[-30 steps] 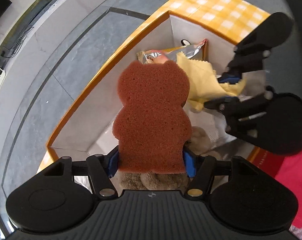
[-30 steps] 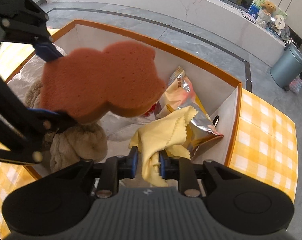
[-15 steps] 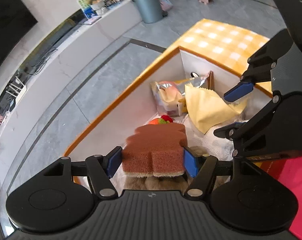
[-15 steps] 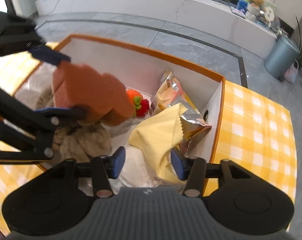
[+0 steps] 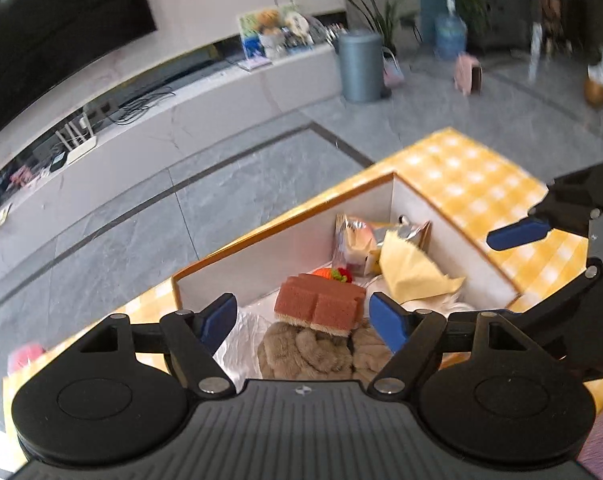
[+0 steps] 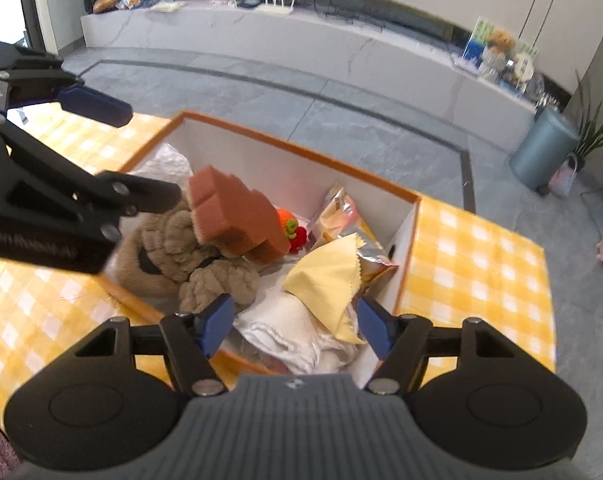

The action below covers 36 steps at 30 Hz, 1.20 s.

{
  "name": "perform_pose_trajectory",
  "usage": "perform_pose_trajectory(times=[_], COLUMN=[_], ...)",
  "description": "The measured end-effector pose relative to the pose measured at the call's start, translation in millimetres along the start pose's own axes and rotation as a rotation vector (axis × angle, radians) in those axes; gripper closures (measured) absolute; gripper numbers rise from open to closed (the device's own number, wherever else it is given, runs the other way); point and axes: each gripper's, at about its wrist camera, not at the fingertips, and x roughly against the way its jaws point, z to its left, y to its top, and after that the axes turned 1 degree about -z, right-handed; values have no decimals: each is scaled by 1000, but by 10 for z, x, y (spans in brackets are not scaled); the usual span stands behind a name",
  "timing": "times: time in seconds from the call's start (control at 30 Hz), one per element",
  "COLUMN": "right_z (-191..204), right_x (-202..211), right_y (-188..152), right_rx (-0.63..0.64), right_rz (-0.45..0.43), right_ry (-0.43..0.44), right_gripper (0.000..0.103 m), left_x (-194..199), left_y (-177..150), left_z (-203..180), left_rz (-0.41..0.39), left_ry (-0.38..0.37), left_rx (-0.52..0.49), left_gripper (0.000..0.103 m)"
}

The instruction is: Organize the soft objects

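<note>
A brown bear-shaped sponge lies on a tan plush toy inside the orange-rimmed white box. It also shows in the right wrist view, on the plush. A yellow cloth lies in the box on white towels; it shows in the left wrist view too. My left gripper is open and empty, above the sponge. My right gripper is open and empty, above the cloth.
A foil snack bag and a small orange and red knitted toy lie at the box's far end. The box stands on a yellow checked tablecloth. Grey floor and a long white bench lie beyond.
My left gripper let go of the sponge, which now lies on the plush. My right gripper let go of the yellow cloth. Both grippers opened and drew back up from the box.
</note>
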Motion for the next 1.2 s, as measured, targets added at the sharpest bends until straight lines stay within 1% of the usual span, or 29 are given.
perform_pose_trajectory(times=[0.13, 0.23, 0.3, 0.37, 0.47, 0.53, 0.6, 0.73, 0.8, 0.9, 0.97, 1.07, 1.2], right_z=[30, 79, 125, 170, 240, 306, 381, 588, 672, 783, 852, 938, 1080], right_x=[364, 640, 819, 1010, 1290, 1466, 1630, 1872, 1939, 2004, 2023, 2007, 1945], right_y=[-152, -290, -377, -466, -613, -718, -843, -1165, -1340, -1592, -1740, -1917, -2128], right_rx=[-20, -28, -40, -58, -79, -83, -74, -40, -52, -86, -110, -152, -201], right_rz=[-55, -98, -129, -165, -204, -233, -276, -374, -413, -470, -510, -535, -565], right_ry=[-11, -24, -39, -47, -30, -21, -25, -92, -103, -114, -126, -151, -219], right_gripper=[30, 28, 21, 20, 19, 19, 17, 14, 10, 8, 6, 6, 5], left_x=[387, 674, 874, 1072, 1347, 1508, 1658, 1911, 1991, 2035, 2036, 2024, 1959], left_y=[-140, -267, -351, -430, -557, -631, -709, -957, -1107, -1334, -1434, -1576, -1707], left_z=[75, 58, 24, -39, -183, -279, -367, -496, -566, -678, -743, -800, -819], left_rz=[-73, -127, -165, -207, -269, -295, -322, -400, -456, -510, -515, -511, -502], left_ry=[-10, -9, 1, 11, 31, 44, 53, 74, 97, 132, 144, 159, 214], left_rx=[82, 109, 119, 113, 103, 102, 109, 158, 173, 178, 192, 243, 314], left_gripper=[20, 20, 21, 21, 20, 20, 19, 13, 13, 12, 12, 12, 11])
